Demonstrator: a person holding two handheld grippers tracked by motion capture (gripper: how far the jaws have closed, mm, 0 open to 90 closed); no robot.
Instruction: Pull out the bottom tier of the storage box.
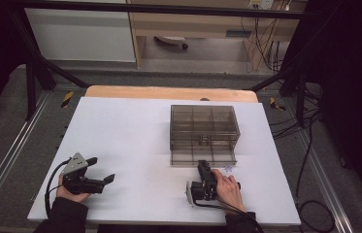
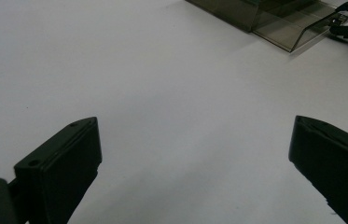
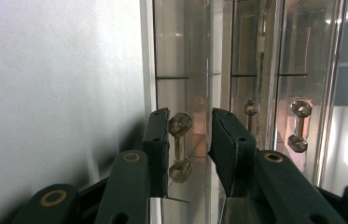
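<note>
The drawer box (image 1: 204, 133) stood right of centre on the counter (image 1: 120, 145), all drawers apparently closed. The right hand-held gripper (image 3: 189, 137) had its jaws apart around the nearest drawer handle (image 3: 180, 147), one pad near or touching it, not clamped; gripping and pulling remained. The left hand-held gripper (image 2: 195, 154) sat wide apart over bare counter, well clear. Open counter lay between box and near edge for the drawer's travel.
</note>
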